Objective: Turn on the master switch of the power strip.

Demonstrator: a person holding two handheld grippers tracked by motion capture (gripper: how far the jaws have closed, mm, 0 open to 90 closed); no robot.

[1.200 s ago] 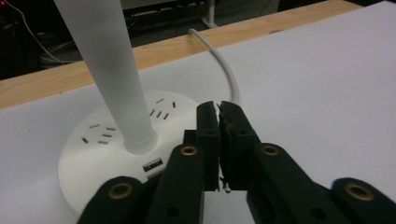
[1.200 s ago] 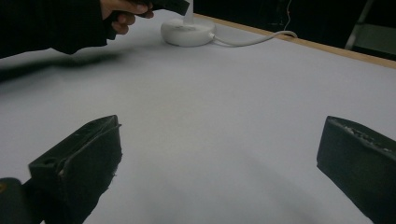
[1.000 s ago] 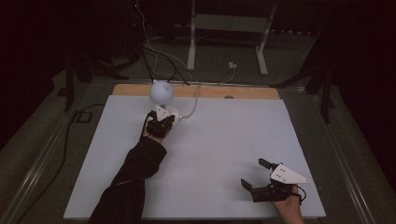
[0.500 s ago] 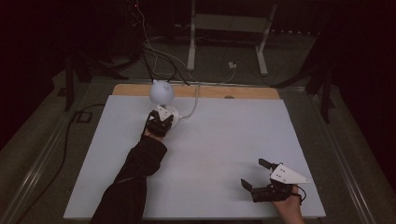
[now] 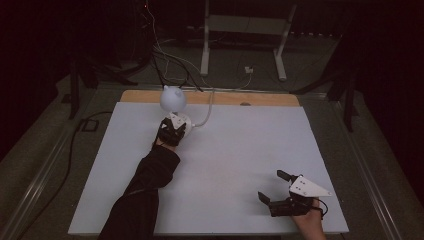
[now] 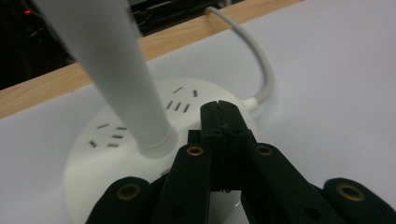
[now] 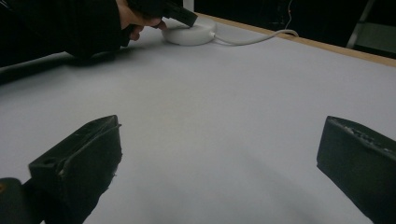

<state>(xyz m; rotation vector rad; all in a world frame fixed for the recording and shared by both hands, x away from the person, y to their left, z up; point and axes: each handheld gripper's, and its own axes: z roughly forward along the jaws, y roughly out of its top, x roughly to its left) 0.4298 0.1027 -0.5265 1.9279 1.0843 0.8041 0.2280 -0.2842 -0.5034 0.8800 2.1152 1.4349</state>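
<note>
A white lamp stands at the far left of the white tabletop (image 5: 240, 150), with a round head (image 5: 173, 98), a slanted stem (image 6: 116, 70) and a flat round base (image 6: 116, 135) that has socket slots on top. My left gripper (image 5: 175, 125) is shut, jaws pressed together with nothing between them. Its tips (image 6: 221, 116) sit over the base's top, right beside the stem's foot. My right gripper (image 5: 272, 186) stands open low over the front right of the table, nothing between its jaws (image 7: 219, 154). In the right gripper view the lamp base (image 7: 189, 35) lies far off under the left gripper (image 7: 180, 16).
A white cable (image 6: 261, 65) runs from the base over the table's wooden back edge (image 5: 225, 98). Behind the table are dark floor, loose wires and a white metal stand (image 5: 240, 30). The person's dark left sleeve (image 5: 145, 190) lies across the table's left half.
</note>
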